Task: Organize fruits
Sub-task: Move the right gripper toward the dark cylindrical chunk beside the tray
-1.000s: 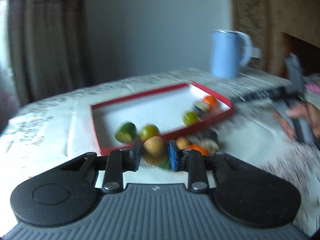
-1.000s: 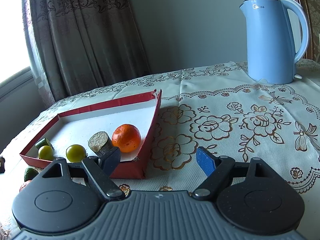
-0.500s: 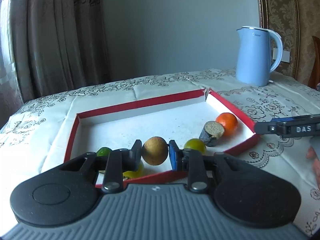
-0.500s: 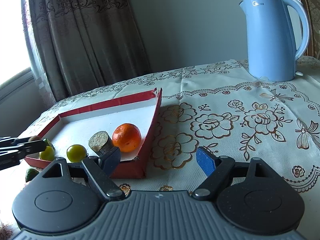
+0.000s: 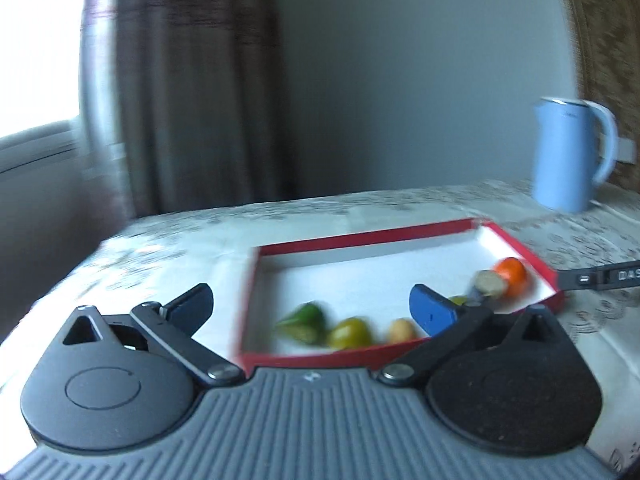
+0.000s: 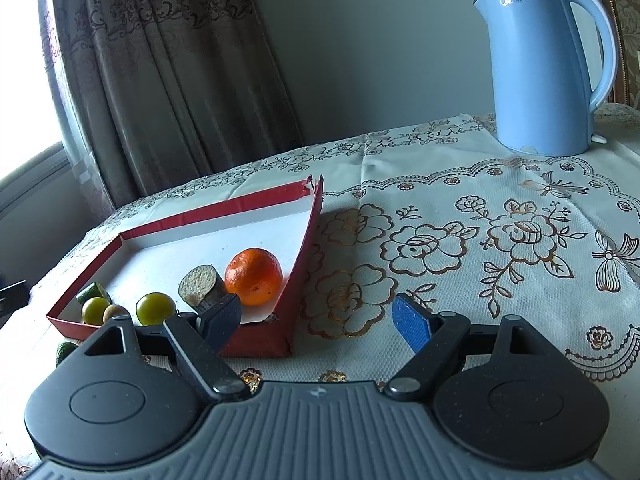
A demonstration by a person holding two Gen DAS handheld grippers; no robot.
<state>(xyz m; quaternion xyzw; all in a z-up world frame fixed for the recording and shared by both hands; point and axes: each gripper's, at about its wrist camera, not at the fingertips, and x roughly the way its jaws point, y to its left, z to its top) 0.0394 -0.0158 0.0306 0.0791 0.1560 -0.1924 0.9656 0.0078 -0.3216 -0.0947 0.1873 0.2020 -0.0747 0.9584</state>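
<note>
A red-rimmed white tray (image 5: 360, 240) (image 6: 306, 248) lies on the tablecloth. In it are an orange (image 6: 253, 276) (image 5: 511, 276), a brown cut stub (image 6: 199, 285) (image 5: 487, 282), a yellow-green fruit (image 6: 155, 307), another yellow-green fruit (image 6: 95, 309) (image 5: 350, 333), a green piece (image 6: 93, 291) (image 5: 305, 320) and a small tan round fruit (image 6: 115, 312) (image 5: 402, 329). My left gripper (image 5: 312, 308) is open and empty above the tray's near rim. My right gripper (image 6: 320, 314) is open and empty at the tray's right corner.
A blue electric kettle (image 6: 544, 68) (image 5: 568, 156) stands at the back right of the table. A green fruit (image 6: 64, 352) lies on the cloth outside the tray's near left. Curtains hang behind. The table's left edge is close to the tray.
My left gripper opened and let go of the tan round fruit, which now lies in the tray near the front rim. The left view swung left. The right gripper stayed still.
</note>
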